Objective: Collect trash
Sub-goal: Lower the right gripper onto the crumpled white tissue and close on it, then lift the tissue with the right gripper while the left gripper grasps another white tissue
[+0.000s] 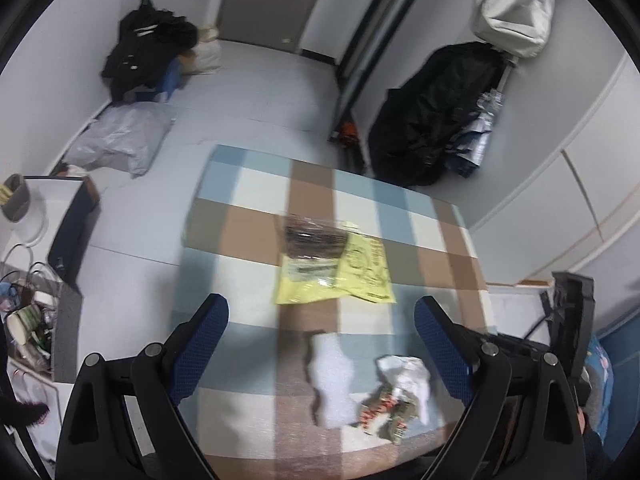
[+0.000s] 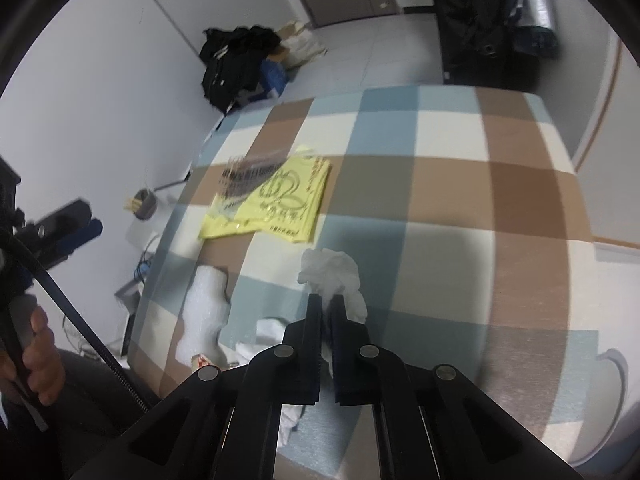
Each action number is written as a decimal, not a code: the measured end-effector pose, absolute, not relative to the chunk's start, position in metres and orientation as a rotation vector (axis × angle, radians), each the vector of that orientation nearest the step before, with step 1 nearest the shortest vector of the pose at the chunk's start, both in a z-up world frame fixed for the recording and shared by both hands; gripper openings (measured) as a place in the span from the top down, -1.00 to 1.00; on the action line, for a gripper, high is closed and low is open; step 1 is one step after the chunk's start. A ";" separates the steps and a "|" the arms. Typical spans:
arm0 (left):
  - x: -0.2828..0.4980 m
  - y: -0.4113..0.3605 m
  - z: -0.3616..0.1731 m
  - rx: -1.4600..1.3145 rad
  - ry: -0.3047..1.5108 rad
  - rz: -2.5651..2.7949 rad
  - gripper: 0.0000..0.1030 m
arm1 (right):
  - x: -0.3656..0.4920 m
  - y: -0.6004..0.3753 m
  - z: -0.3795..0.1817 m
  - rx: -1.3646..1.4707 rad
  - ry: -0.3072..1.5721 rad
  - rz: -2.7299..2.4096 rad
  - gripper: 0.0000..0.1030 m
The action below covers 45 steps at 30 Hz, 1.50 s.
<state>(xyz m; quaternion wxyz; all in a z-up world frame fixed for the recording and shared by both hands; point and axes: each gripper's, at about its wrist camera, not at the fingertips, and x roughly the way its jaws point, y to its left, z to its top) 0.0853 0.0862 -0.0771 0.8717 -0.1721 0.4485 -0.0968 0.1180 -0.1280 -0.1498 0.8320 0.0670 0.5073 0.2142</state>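
A checked cloth covers the table (image 1: 400, 216) (image 2: 460, 184). On it lie a yellow plastic bag (image 1: 360, 276) (image 2: 276, 200) under a clear wrapper with dark print (image 1: 312, 236) (image 2: 248, 176), a white foam piece (image 1: 332, 376) (image 2: 204, 312), a crumpled tissue (image 1: 404, 372) (image 2: 266, 330) and a small printed wrapper (image 1: 384, 412). My left gripper (image 1: 320, 304) hangs open above the cloth, with the foam and tissue between and below its blue pads (image 1: 200, 352). My right gripper (image 2: 326, 298) is shut on another crumpled white tissue (image 2: 332, 270), just over the cloth.
A bin of cups and cables (image 1: 32, 328) stands low at the left. A grey cup with sticks (image 1: 16, 196) (image 2: 144, 204) sits nearby. Black bags (image 1: 144, 44) (image 1: 432, 120) and a grey plastic sack (image 1: 120, 140) lie on the floor. A hand (image 2: 40, 352) holds the left gripper (image 2: 76, 228).
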 end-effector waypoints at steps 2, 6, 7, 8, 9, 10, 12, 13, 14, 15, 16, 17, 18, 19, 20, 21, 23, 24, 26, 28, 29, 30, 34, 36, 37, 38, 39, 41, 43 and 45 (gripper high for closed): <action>0.084 0.077 -0.077 -0.346 0.944 -0.234 -0.79 | 0.118 -0.135 -0.147 0.158 1.063 0.440 0.94; 0.082 0.052 -0.080 -0.274 0.970 -0.306 -0.79 | 0.115 -0.153 -0.142 0.179 1.039 0.406 0.94; 0.082 0.044 -0.082 -0.252 0.980 -0.331 -0.79 | 0.114 -0.159 -0.141 0.181 1.032 0.392 0.94; 0.082 0.038 -0.083 -0.237 0.986 -0.345 -0.79 | 0.114 -0.164 -0.140 0.188 1.027 0.382 0.94; 0.081 0.031 -0.084 -0.218 0.994 -0.359 -0.79 | 0.113 -0.168 -0.138 0.196 1.022 0.375 0.94; 0.081 0.023 -0.087 -0.198 1.006 -0.375 -0.79 | 0.112 -0.173 -0.137 0.201 1.014 0.368 0.94; 0.081 0.010 -0.092 -0.159 1.030 -0.397 -0.79 | 0.110 -0.182 -0.133 0.212 0.994 0.358 0.94; 0.081 0.004 -0.095 -0.142 1.043 -0.409 -0.79 | 0.109 -0.186 -0.130 0.217 0.981 0.353 0.94; 0.081 -0.004 -0.099 -0.122 1.060 -0.424 -0.79 | 0.108 -0.191 -0.127 0.223 0.967 0.346 0.94; 0.080 -0.009 -0.102 -0.110 1.076 -0.437 -0.79 | 0.107 -0.196 -0.124 0.228 0.952 0.333 0.94; 0.080 -0.015 -0.106 -0.093 1.100 -0.455 -0.79 | 0.105 -0.200 -0.123 0.233 0.941 0.323 0.94; 0.079 -0.020 -0.110 -0.075 1.120 -0.466 -0.79 | 0.105 -0.206 -0.122 0.247 0.933 0.313 0.94; 0.078 -0.027 -0.114 -0.050 1.137 -0.473 -0.78 | 0.104 -0.211 -0.121 0.260 0.932 0.306 0.94; 0.077 -0.033 -0.118 -0.020 1.146 -0.479 -0.78 | 0.103 -0.215 -0.121 0.270 0.930 0.302 0.94; 0.075 -0.038 -0.120 0.010 1.152 -0.480 -0.78 | 0.103 -0.220 -0.121 0.277 0.929 0.300 0.94; 0.075 -0.042 -0.123 0.030 1.157 -0.480 -0.78 | 0.103 -0.223 -0.120 0.281 0.927 0.297 0.94; 0.074 -0.049 -0.127 0.053 1.168 -0.484 -0.78 | 0.101 -0.229 -0.119 0.280 0.916 0.292 0.94; 0.075 -0.053 -0.128 0.065 1.171 -0.483 -0.77 | 0.101 -0.231 -0.117 0.281 0.909 0.290 0.94; 0.075 -0.057 -0.129 0.081 1.170 -0.483 -0.72 | 0.100 -0.235 -0.116 0.288 0.902 0.289 0.94; 0.076 -0.062 -0.131 0.104 1.171 -0.485 -0.63 | 0.099 -0.239 -0.115 0.296 0.896 0.289 0.94; 0.076 -0.064 -0.133 0.116 1.173 -0.485 -0.57 | 0.098 -0.241 -0.114 0.301 0.893 0.288 0.94; 0.077 -0.066 -0.135 0.126 1.179 -0.483 -0.52 | 0.097 -0.243 -0.114 0.303 0.893 0.287 0.94; 0.077 -0.069 -0.145 0.148 1.212 -0.478 -0.32 | 0.097 -0.249 -0.117 0.324 0.907 0.282 0.94; 0.078 -0.070 -0.148 0.155 1.222 -0.479 -0.17 | 0.098 -0.253 -0.118 0.338 0.916 0.275 0.94; 0.078 -0.070 -0.149 0.157 1.223 -0.478 -0.11 | 0.098 -0.254 -0.119 0.340 0.917 0.273 0.94; 0.078 -0.071 -0.151 0.161 1.226 -0.474 0.00 | 0.098 -0.254 -0.119 0.341 0.916 0.270 0.94; 0.078 -0.070 -0.151 0.163 1.227 -0.472 0.10 | 0.098 -0.255 -0.118 0.338 0.914 0.269 0.94; 0.077 -0.070 -0.152 0.162 1.227 -0.473 0.21 | 0.097 -0.254 -0.117 0.332 0.911 0.271 0.94; 0.078 -0.071 -0.153 0.164 1.228 -0.472 0.31 | 0.096 -0.254 -0.117 0.326 0.909 0.275 0.94; 0.078 -0.072 -0.153 0.164 1.226 -0.472 0.44 | 0.096 -0.253 -0.117 0.321 0.909 0.277 0.94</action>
